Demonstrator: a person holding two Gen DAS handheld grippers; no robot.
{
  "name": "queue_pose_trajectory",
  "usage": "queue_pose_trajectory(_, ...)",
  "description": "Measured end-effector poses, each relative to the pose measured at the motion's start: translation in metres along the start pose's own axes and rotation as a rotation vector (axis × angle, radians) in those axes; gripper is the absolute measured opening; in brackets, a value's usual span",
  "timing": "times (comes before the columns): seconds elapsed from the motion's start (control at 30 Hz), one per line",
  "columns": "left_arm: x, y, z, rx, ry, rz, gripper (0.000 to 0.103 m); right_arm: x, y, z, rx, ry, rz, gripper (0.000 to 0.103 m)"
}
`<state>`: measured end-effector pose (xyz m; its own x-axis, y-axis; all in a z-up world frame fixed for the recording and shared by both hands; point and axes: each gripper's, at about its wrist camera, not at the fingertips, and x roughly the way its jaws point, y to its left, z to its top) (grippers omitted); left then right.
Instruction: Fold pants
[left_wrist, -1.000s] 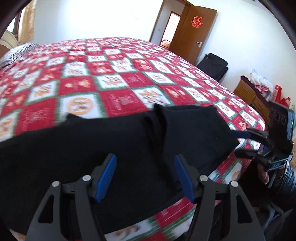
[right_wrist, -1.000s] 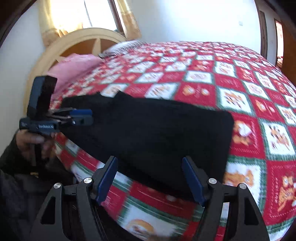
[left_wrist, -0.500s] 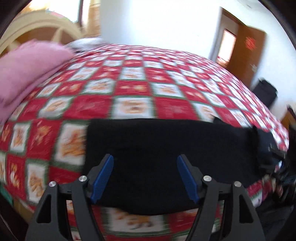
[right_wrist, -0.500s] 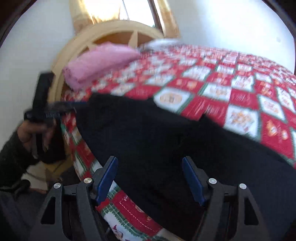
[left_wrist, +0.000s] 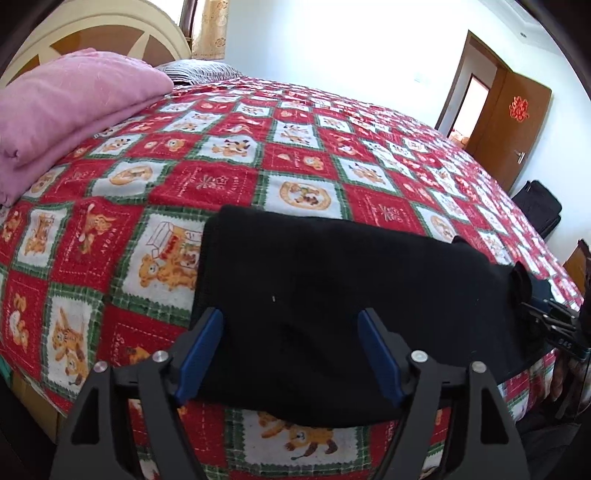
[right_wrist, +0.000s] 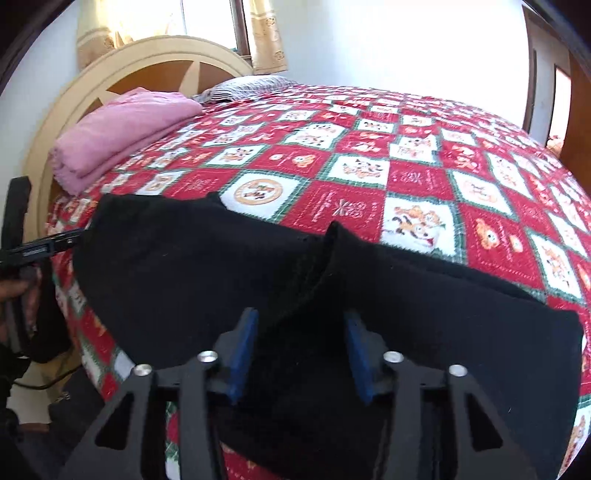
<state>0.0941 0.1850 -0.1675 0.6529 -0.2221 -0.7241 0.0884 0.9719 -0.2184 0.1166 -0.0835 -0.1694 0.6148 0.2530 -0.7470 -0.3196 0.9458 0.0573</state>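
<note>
Black knit pants (left_wrist: 332, 295) lie folded lengthwise along the near edge of the red patchwork bedspread (left_wrist: 229, 177).
Left gripper (left_wrist: 290, 350) has been opening and is spread above the cloth; right gripper (right_wrist: 299, 354) has been closing around a raised fold, grip uncertain; folded pink blanket (left_wrist: 70, 99) at ten o'clock.

The left gripper (left_wrist: 291, 354) pointed downward with its jaws wide, having just been opening. The right gripper (right_wrist: 301, 354) had just been closing, seemingly pinching a raised fold of the pants (right_wrist: 207, 280).

Far side: bed (left_wrist: 332, 122) quilt bare, passable.
Headboard end: pink blanket (left_wrist: 70, 99) blocks (folded stack).
</note>
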Motion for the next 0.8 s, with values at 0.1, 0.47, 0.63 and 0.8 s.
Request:
queue_pose_trajectory(0.1,-0.002,0.002,0.000,-0.008,-0.003,-0.012,0.078,0.000,0.004,0.003,-0.018,-0.003,-0.019,0.018)
queue_pose_trajectory(0.47,-0.008,0.008,0.004,-0.021,-0.027,-0.014,0.078,-0.011,0.021,0.007,-0.063,-0.043,0.012,0.007)
queue_pose_trajectory(0.63,-0.001,0.001,-0.001,0.013,-0.006,-0.002,0.078,0.004,0.020,0.001,-0.082,0.005,0.010,0.011)
queue_pose_trajectory(0.8,-0.007,0.003,0.001,0.007,-0.029,-0.022,0.079,-0.011,0.015,-0.010,-0.091,0.005,-0.013,0.068)
